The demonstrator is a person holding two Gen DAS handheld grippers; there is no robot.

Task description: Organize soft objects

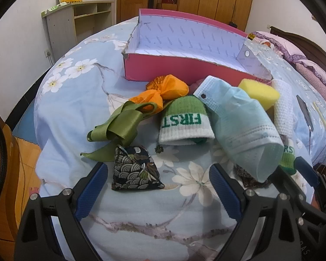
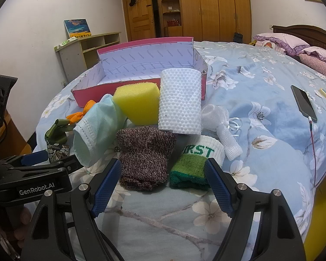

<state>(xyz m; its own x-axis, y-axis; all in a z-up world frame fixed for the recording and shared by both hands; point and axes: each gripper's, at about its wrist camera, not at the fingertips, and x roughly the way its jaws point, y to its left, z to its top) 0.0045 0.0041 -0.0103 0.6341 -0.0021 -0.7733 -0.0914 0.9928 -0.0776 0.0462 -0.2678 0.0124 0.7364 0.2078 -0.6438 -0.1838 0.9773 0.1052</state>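
Okay, both your grippers gape empty: left gripper [image 1: 158,191] at the patterned pouch [image 1: 134,171], right gripper [image 2: 163,184] around the brown knit [image 2: 146,156]. Nothing boxed yet; next, probably pinch one, carry to the pink box [image 2: 141,84].

Two green-and-white knitted "FIRST" socks [image 1: 184,119] [image 2: 197,163] are being counted on the bed, together with one brown marled knitted sock [image 2: 146,156], one pale blue face mask [image 1: 239,128], one yellow foam sponge [image 2: 137,104], one white waffle-textured foam sheet [image 2: 180,102], one white mesh foam sleeve [image 2: 219,124], one olive satin ribbon bow [image 1: 117,126], one orange crinkled bow [image 1: 163,91], one dark wave-patterned fabric pouch [image 1: 134,169], and one pink open cardboard box [image 1: 173,67].
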